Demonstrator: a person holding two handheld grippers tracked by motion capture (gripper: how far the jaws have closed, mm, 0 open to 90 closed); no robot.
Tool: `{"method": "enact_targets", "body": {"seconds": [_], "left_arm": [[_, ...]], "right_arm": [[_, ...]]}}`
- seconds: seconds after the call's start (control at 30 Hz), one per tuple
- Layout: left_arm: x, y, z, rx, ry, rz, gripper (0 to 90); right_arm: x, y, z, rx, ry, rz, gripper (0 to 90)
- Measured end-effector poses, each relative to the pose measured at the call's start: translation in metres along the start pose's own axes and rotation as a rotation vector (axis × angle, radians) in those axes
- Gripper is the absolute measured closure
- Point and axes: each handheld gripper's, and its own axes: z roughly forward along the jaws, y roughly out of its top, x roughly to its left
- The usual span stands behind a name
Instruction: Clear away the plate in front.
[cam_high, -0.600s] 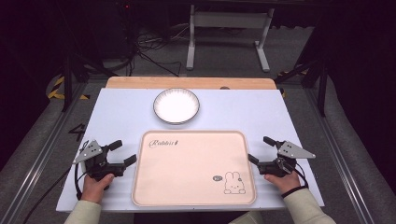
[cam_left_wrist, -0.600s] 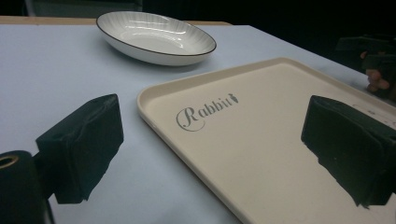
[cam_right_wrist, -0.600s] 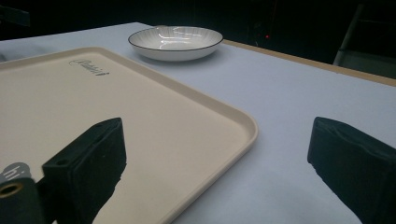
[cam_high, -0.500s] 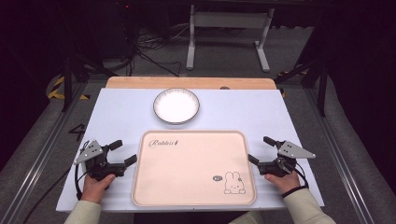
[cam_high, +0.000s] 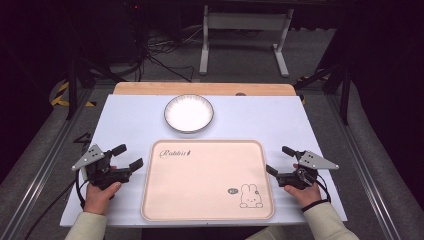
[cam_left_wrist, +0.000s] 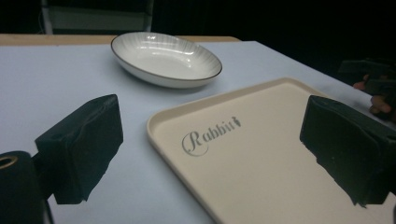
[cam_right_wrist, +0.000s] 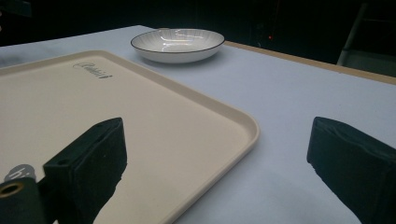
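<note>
My left tongs sit wide open, nothing between the jaws, low over the desk just beside the tray's left edge. My right tongs are wide open too, empty, just beside the tray's right edge. Each hand grips its tool from the near side; left hand, right hand.

The cream tray lies flat between the two tongs, near the desk's front edge, bare, with script lettering at its far left and a rabbit print at its near right. The white bowl with a dark rim stands beyond the tray's far edge, close to it but apart, empty.

In the left gripper view I get the tray's far-left corner between my jaws, the lettering readable, and the other hand as a dark shape at the far right. The right gripper view gives the raised lip at the tray's far-right corner, one jaw over the tray, the other over bare desk. The high view adds the wooden strip along the desk's far edge and the metal stand on the floor beyond.

Open room: bare desk on both sides of the bowl and outside each tong.
</note>
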Motion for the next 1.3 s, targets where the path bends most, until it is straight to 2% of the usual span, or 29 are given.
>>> {"method": "enact_targets", "body": {"seconds": [0.13, 0.4, 0.6, 0.93, 1.0, 1.13, 1.3], "left_arm": [[-0.006, 0.008, 0.002, -0.001, 0.004, 0.038, 6.7], [-0.011, 0.021, 0.001, -0.02, 0.001, 0.045, 6.8], [-0.007, 0.027, 0.006, -0.021, -0.003, 0.053, 6.8], [-0.002, 0.042, 0.02, -0.017, -0.036, 0.042, 6.9], [0.005, 0.042, 0.03, -0.007, -0.057, 0.007, 6.6], [0.01, 0.044, 0.039, 0.01, -0.058, 0.002, 6.5], [0.012, 0.052, 0.049, 0.008, -0.065, 0.009, 6.6]], "right_arm": [[0.0, 0.0, 0.0, -0.002, -0.002, 0.001, 5.9], [0.0, 0.0, 0.0, -0.004, -0.005, 0.003, 6.3], [0.0, 0.0, 0.0, -0.002, -0.009, -0.002, 6.5], [0.001, 0.0, 0.0, 0.007, -0.01, -0.011, 8.3], [0.002, 0.0, 0.001, 0.009, -0.015, -0.013, 9.0], [0.001, 0.0, 0.001, 0.008, -0.016, -0.011, 9.0], [0.001, 0.0, 0.0, 0.007, -0.015, -0.01, 9.0]]}}
